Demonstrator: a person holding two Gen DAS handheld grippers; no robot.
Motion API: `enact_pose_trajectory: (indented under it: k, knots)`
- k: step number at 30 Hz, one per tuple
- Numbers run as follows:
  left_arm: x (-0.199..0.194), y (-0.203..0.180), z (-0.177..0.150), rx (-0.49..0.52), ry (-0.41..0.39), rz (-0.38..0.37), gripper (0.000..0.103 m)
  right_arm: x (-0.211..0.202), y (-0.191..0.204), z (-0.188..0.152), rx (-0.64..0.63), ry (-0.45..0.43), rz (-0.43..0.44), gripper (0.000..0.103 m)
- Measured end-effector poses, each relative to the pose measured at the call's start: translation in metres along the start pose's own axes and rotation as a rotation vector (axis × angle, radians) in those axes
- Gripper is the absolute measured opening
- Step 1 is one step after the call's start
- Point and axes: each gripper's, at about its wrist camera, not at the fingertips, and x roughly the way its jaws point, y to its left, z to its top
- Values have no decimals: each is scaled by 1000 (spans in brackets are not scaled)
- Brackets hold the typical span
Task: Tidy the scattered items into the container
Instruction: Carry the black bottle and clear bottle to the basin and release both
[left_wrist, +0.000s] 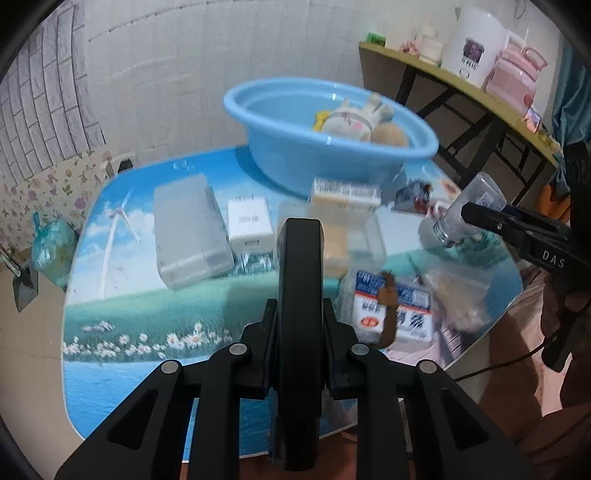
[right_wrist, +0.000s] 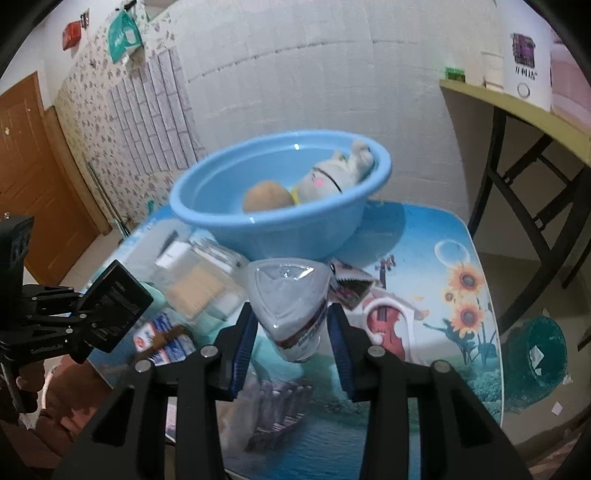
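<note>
1. The round light-blue plastic basin (left_wrist: 332, 147) stands at the far side of the low table (left_wrist: 122, 314) with its printed landscape top; it serves as the landmark below.
2. Inside the basin lie a white plush rabbit toy (left_wrist: 354, 118) and a round brown fuzzy ball (right_wrist: 266, 195), touching each other.
3. The left gripper (left_wrist: 300, 236) points steeply down toward the table on the near side of the basin. Its fingers are closed on a flat black rectangular box (right_wrist: 114, 306), which is lifted clear of the table and tilted.
4. The right gripper (right_wrist: 291, 325) is held to the right of the left one, also angled downward and aimed at the basin. Its blue-padded fingers (right_wrist: 243, 343) clamp a clear plastic bottle (right_wrist: 290, 295), which hangs in the air with its base toward the basin.
5. On the table just in front of the basin sit a frosted translucent rectangular case (left_wrist: 188, 236), a white charger block (left_wrist: 249, 225) beside it, and a clear box of pale wooden sticks (right_wrist: 199, 291).
6. Nearer than those, a blue-and-white printed packet (left_wrist: 391, 314) with a brown strip across it lies flat.
7. A hand (left_wrist: 565, 314) grips the right gripper's handle at the picture's right edge.
</note>
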Motion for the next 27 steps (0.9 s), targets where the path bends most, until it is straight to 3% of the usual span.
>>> enact_pose_trajectory:
  k: [13, 27]
  knots:
    - [-31, -14, 71, 26, -144, -23, 19, -22, 15, 56, -21, -148, 69, 38]
    - [23, -24, 132, 53, -112, -13, 19, 23, -6, 89, -5, -82, 60, 38]
